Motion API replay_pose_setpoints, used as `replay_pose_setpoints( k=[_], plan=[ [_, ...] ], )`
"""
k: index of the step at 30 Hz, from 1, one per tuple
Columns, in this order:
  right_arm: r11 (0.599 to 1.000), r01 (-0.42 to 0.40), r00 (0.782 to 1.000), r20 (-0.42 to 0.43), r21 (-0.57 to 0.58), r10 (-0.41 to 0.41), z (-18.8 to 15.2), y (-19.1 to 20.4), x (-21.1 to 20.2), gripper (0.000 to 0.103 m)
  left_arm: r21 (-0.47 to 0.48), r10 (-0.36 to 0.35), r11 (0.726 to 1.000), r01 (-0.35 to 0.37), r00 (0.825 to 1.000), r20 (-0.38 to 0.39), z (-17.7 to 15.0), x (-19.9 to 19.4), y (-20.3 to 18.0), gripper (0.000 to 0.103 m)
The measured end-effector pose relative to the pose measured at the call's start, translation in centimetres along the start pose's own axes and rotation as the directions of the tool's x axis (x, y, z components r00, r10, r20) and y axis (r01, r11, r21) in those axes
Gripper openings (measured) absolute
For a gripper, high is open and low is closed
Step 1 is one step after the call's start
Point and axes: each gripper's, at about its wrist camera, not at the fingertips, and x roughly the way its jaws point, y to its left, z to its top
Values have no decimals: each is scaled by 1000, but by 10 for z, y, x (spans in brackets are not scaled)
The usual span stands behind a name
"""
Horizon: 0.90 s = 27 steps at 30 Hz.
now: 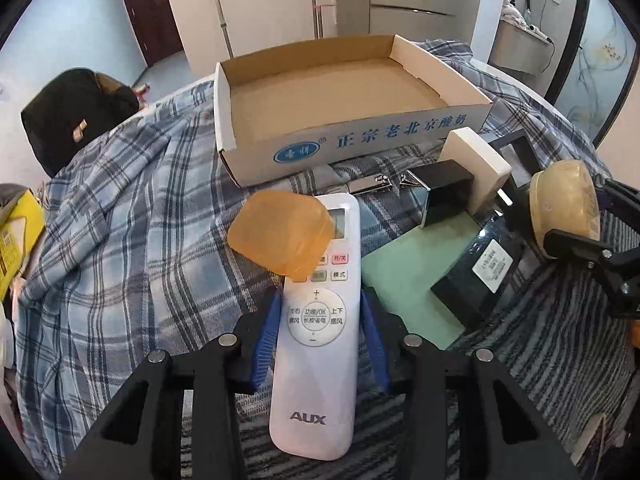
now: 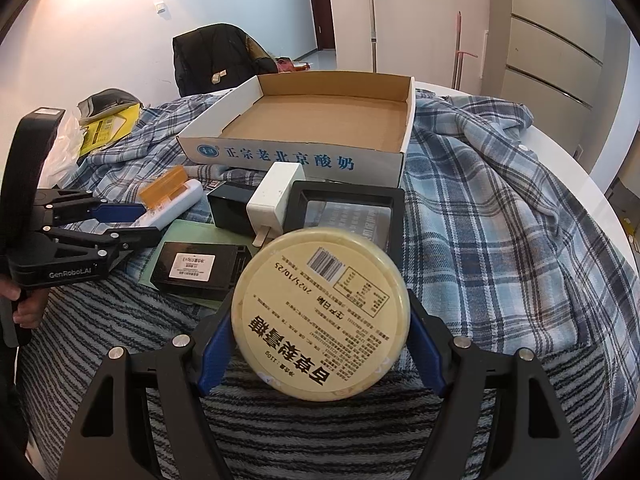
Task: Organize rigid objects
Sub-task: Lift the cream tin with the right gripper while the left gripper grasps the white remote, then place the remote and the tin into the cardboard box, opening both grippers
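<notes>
White remote (image 1: 316, 332) lies lengthwise between the left gripper (image 1: 320, 320) pads, apparently clamped, pointing toward the empty cardboard box (image 1: 352, 136); right gripper (image 2: 320, 344) grasps the round tin (image 2: 322, 314).

Bright indoor light, sharp pictures, strong fisheye bend.

Both wrist views are evenly lit by soft, cool light; shadows under the box (image 1: 344, 120) and the remote (image 1: 320, 340) are faint and short. In the right wrist view a warm glow washes out the wall (image 2: 80, 20) at upper left. The round tin (image 2: 322, 314) shows a mild sheen, its print still readable. Nothing is smeared by motion. Straight lines bow toward the edges, and black vignette fills the corners of each frame.
</notes>
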Motion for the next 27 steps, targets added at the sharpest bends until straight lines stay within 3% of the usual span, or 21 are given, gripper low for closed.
replay_pose_setpoints(
  k=[2, 6, 10, 15, 16, 20, 27],
  plan=[
    [1000, -1, 1000, 1, 1, 1, 0, 0, 0, 74, 6, 6, 1000, -6, 1000, 2, -1, -2, -1, 42],
    [1000, -2, 1000, 1, 1, 2, 0, 1, 0, 74, -29, -49, 998, 49, 999, 0, -2, -8, 3, 41],
    [1000, -4, 1000, 1, 3, 4, 0, 1, 0, 74, -142, -182, 974, 178, 983, -19, -3, -11, 17, 41],
    [1000, -6, 1000, 2, 5, 6, 0, 0, 0, 74, -356, -393, 861, 364, 919, -11, -6, -2, 51, 42],
    [1000, -7, 1000, 2, 5, 7, 0, 0, 0, 74, -356, -389, 862, 360, 921, -8, -7, -2, 53, 42],
    [1000, -7, 1000, 2, 6, 7, 0, 0, 0, 74, -223, -290, 935, 277, 957, -27, -5, -5, 36, 42],
    [1000, -7, 1000, 2, 5, 7, 0, 0, 0, 74, -223, -276, 939, 261, 961, -38, -3, 2, 27, 43]
  ],
)
